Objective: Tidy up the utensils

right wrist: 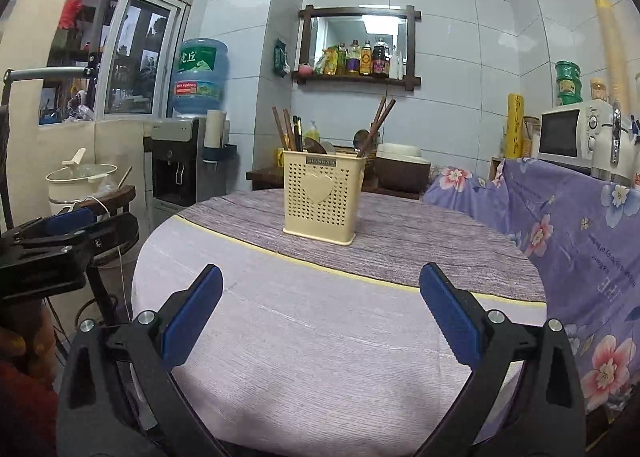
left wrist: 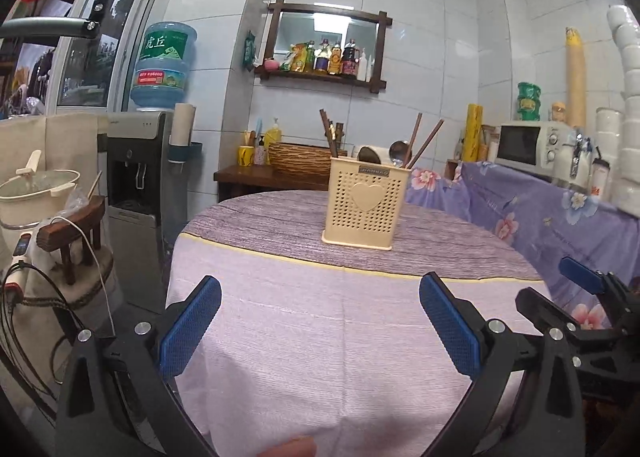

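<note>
A cream perforated utensil holder (left wrist: 363,204) with a heart on its front stands upright on the round table (left wrist: 304,333), on the grey-purple part of the cloth. It also shows in the right wrist view (right wrist: 323,197). Brown chopsticks (left wrist: 427,141) and a metal spoon (left wrist: 400,153) stick out of its top; chopsticks (right wrist: 285,133) also show in the right view. My left gripper (left wrist: 320,317) is open and empty above the near part of the table. My right gripper (right wrist: 322,313) is open and empty beside it, and shows at the right edge of the left wrist view (left wrist: 580,281).
A water dispenser (left wrist: 140,177) with a blue bottle stands left of the table. A cream pot (left wrist: 38,193) and a wooden stool (left wrist: 76,233) are at far left. A microwave (left wrist: 532,145) sits on a floral-covered surface (left wrist: 540,213) at right. A woven basket (left wrist: 298,159) is behind.
</note>
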